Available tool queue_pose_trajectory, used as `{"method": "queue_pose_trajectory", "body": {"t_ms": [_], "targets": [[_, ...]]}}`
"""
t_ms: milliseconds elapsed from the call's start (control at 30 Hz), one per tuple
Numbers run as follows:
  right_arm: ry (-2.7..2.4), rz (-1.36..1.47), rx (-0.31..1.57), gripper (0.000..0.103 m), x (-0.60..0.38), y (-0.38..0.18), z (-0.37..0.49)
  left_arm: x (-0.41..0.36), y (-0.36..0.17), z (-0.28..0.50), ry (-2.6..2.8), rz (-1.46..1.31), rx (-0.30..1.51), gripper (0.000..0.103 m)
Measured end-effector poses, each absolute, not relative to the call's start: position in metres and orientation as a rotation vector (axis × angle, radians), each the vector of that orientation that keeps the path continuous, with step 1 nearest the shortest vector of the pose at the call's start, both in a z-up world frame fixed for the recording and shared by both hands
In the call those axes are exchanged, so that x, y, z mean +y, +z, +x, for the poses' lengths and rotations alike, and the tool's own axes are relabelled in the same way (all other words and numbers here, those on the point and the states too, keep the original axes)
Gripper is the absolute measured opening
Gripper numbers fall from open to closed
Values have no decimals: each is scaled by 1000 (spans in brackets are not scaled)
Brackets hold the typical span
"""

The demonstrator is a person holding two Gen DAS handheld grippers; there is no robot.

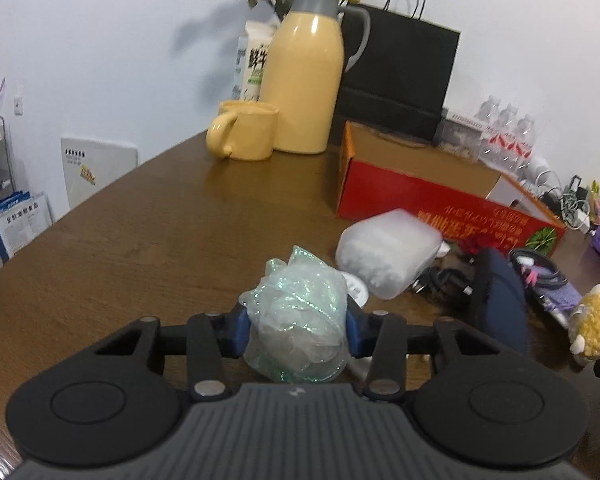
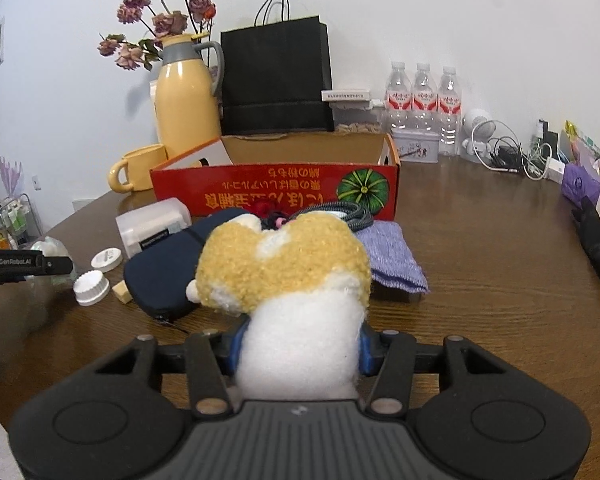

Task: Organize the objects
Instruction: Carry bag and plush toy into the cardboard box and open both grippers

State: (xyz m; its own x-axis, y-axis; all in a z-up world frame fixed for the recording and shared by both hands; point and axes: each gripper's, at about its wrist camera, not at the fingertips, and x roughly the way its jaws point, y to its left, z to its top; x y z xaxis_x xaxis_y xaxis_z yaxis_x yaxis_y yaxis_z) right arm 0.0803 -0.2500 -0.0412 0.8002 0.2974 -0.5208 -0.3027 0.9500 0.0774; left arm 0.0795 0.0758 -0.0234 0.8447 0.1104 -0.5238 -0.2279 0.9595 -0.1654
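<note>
My left claw (image 1: 298,330) is pinching a crumpled wad of iridescent clear-green plastic film (image 1: 298,320), its blue pads pressed into either side. My right claw (image 2: 298,350) is clamped on the white underside of a yellow-and-white plush toy (image 2: 284,276), whose fuzzy body bulges up above the pads. Both things are in hand over the brown wooden counter (image 2: 480,280), close to my end of it.

The likely home for them is the open red cardboard box with the green pumpkin picture (image 2: 276,190), which stands further back, just behind the loose clutter: a dark navy zip pouch (image 2: 160,276), a frosted plastic case (image 2: 152,224), a lilac knitted cloth (image 2: 392,256) and two white screw caps (image 2: 92,288) lying near the pouch.

To do this well, I judge I should lift each load clear of that clutter before carrying it forward, so nothing drags across the pouch or catches the coiled cable (image 2: 340,212) in front of the box. The film is light and springy, so I would keep the squeeze steady and let go only once it is well below the rim. The plush is held low and is top-heavy; I would keep it upright and move it slowly. The two claws should go in one after the other to avoid bumping.
</note>
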Motion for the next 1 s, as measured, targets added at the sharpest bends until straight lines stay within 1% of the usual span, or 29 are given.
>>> {"method": "queue_pose_trajectory", "body": {"t_ms": [367,567,800,1000], "targets": [[334,-54,456,49,-248,-4,104,46,30,103,102,-155,415,45],[334,-63,391,49,-230,22,138,21,56,141,53,-145,351,45],[321,-46,367,49,-205,35,202,1,68,199,37,-159,312,45],[315,-35,393,49,-193,29,260,-11,64,253,50,-155,316,45]]}}
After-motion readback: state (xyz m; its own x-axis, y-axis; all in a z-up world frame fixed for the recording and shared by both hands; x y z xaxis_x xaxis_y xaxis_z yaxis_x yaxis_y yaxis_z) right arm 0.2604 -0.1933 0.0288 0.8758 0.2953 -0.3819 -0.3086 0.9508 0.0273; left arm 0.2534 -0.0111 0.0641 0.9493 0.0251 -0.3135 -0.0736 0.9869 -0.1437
